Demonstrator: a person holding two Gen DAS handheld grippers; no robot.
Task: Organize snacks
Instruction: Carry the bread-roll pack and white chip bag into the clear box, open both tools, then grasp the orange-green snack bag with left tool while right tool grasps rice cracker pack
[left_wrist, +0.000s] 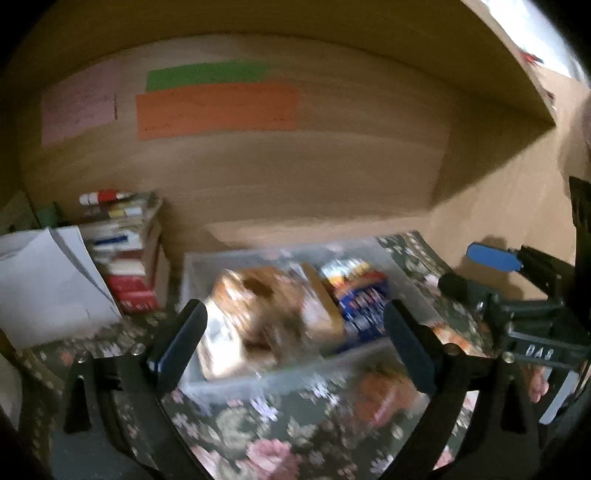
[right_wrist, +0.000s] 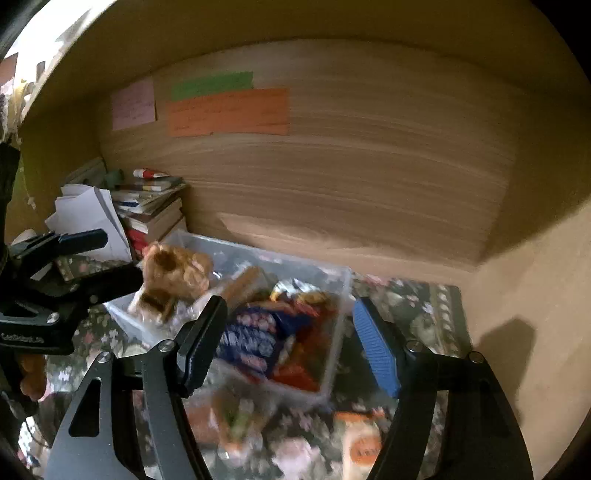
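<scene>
Left gripper (left_wrist: 291, 336) open, holding nothing, though a brown pastry pack (right_wrist: 173, 280) blurs between its fingers over the clear bin (right_wrist: 341, 295). Bin already holds blue packs (right_wrist: 255, 339). Right gripper (right_wrist: 291, 343) open, empty. Two orange packets (right_wrist: 362, 443) remain on the floral cloth (left_wrist: 258, 435), near side. Labels unreadable; motion blur.
</scene>
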